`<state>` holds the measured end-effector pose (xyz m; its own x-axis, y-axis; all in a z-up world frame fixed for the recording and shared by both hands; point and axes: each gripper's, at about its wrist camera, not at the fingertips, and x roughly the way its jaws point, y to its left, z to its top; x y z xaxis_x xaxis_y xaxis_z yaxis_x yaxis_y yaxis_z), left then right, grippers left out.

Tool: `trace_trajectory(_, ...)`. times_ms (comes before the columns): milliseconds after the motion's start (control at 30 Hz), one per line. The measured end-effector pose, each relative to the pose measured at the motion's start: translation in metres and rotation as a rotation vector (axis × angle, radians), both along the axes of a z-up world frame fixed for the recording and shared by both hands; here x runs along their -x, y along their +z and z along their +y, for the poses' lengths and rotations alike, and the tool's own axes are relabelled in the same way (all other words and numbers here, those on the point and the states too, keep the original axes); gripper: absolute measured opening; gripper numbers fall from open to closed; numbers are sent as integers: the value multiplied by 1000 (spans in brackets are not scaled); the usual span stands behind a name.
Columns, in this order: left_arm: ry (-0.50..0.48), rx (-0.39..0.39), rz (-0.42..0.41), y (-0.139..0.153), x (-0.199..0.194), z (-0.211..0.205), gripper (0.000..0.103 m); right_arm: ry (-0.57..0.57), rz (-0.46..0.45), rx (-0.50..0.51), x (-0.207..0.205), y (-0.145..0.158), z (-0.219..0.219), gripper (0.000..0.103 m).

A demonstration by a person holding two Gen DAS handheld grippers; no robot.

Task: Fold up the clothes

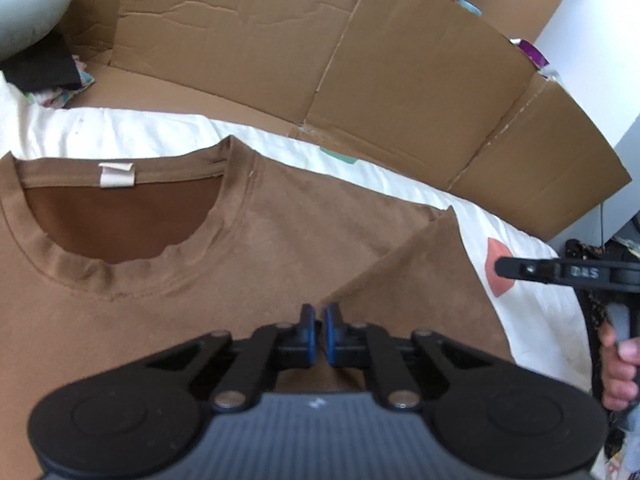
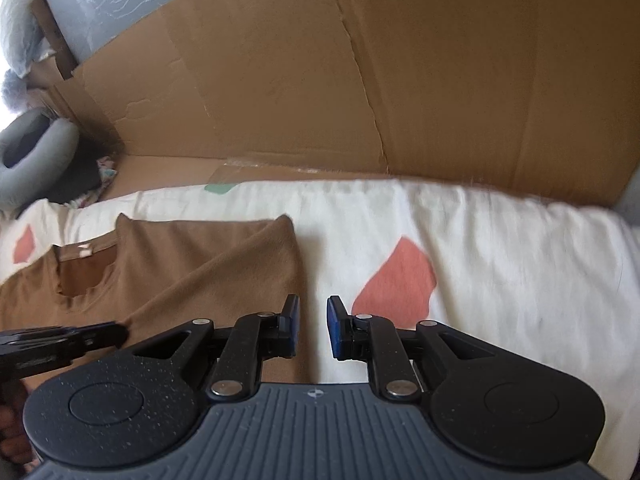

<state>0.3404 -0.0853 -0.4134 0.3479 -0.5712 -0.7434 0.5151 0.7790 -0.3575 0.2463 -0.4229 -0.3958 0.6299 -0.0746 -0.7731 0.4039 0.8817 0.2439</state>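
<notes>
Hovering over brown T-shirt [image 1: 240, 240], left gripper [image 1: 319, 334] jaws closed empty; right gripper [image 2: 313, 326] parted.

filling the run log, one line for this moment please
task: fold clothes | garment: brown cotton t-shirt flat on white sheet, one sleeve folded in | left tool: shut, over shirt | right tool: open, empty

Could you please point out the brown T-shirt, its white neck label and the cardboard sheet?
brown T-shirt [image 1: 280, 232]: left wrist view, shoulder fabric.
white neck label [image 1: 117, 175]: left wrist view, its middle.
cardboard sheet [image 2: 460, 80]: right wrist view, upright panel.
</notes>
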Motion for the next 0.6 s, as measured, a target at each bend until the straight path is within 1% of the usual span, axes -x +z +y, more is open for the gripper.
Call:
trace_trajectory(67, -8, 10, 5, 7, 1, 1, 4, 3, 10, -5, -9, -1, -2, 24)
trace_trajectory(167, -28, 30, 8, 18, 2, 2, 3, 33, 7, 19, -23, 0, 1, 26)
trace_trajectory(333, -51, 52, 16, 31, 5, 4, 3, 43, 14, 35, -43, 0, 3, 26)
trace_trajectory(467, -49, 57, 33, 34, 5, 4, 3, 75, 38, 45, -54, -4, 12, 26)
trace_trajectory(600, -46, 52, 39, 34, 2, 5, 3, 83, 63, 58, -63, -10, 14, 26)
